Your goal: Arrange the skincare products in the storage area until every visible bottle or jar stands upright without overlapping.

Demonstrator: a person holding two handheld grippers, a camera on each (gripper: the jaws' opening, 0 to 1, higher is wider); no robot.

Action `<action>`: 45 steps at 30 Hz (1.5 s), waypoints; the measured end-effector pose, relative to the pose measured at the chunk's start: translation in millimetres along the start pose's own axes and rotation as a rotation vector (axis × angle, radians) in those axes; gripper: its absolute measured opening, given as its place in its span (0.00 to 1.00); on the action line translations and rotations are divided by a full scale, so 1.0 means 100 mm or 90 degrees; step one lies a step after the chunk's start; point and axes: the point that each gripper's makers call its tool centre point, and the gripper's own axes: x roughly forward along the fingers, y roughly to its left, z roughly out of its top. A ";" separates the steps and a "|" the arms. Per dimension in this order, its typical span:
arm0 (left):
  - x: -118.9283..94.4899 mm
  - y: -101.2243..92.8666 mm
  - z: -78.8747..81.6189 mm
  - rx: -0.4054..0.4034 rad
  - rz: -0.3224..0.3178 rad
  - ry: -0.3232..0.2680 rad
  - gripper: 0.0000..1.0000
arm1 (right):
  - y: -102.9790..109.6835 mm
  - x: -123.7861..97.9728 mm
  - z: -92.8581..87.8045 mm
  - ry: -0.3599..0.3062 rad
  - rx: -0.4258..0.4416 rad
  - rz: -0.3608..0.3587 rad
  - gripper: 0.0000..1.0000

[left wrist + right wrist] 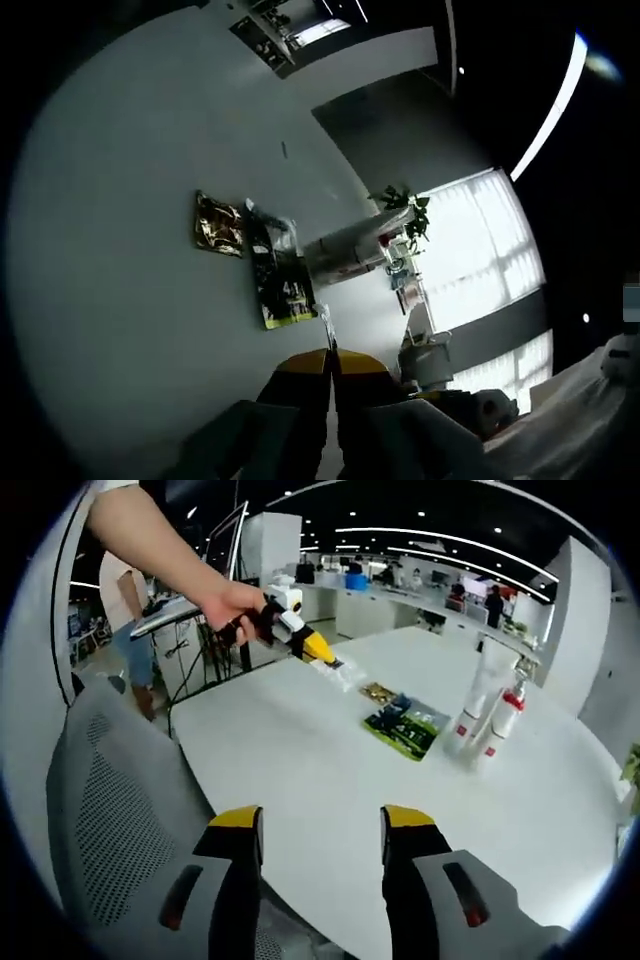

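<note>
Skincare bottles: two tall white bottles with red trim (487, 720) stand upright on the white table (300, 780), far right side.
Left gripper (330, 661): yellow-tipped, pinching a clear sachet (345, 673), nearer the flat green packet (405, 728).
Right gripper (322, 830): jaws apart, empty, well short of the bottles.

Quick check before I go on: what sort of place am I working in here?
Most likely an open-plan office: a large white table, a grey mesh chair beside it, rows of desks under strip ceiling lights, and people in the background.
</note>
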 end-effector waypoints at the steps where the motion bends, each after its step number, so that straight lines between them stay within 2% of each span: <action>1: 0.01 0.03 0.01 0.001 0.002 0.005 0.01 | 0.00 0.00 0.00 0.001 0.002 0.001 0.45; 8: 0.13 0.17 0.14 0.004 0.010 0.026 0.01 | 0.01 0.02 -0.05 0.015 0.009 0.003 0.45; 12: 0.17 0.34 0.23 -0.005 0.030 0.027 0.01 | 0.02 0.03 -0.07 0.023 0.007 0.005 0.45; 17: 0.24 0.53 0.25 -0.005 0.063 0.046 0.01 | 0.01 0.04 -0.11 0.034 0.009 0.004 0.45; 23: 0.33 0.63 0.28 -0.002 0.077 0.059 0.01 | 0.02 0.06 -0.14 0.041 0.012 0.009 0.45; 26: 0.34 0.75 0.25 0.018 0.111 0.082 0.01 | 0.03 0.06 -0.14 0.042 0.013 0.011 0.45; 31: 0.36 0.80 0.24 0.013 0.113 0.092 0.01 | 0.03 0.07 -0.14 0.043 0.018 0.012 0.45; 33: 0.37 0.81 0.22 0.013 0.121 0.100 0.02 | 0.03 0.07 -0.14 0.041 0.019 0.012 0.45; 34: 0.36 0.84 0.22 0.019 0.138 0.103 0.02 | 0.03 0.07 -0.14 0.042 0.018 0.012 0.45; 37: 0.36 0.88 0.24 0.007 0.152 0.101 0.03 | 0.04 0.07 -0.14 0.041 0.018 0.014 0.45; 45: 0.40 0.89 0.31 -0.011 0.157 0.075 0.03 | 0.02 0.06 -0.13 0.040 0.013 0.009 0.45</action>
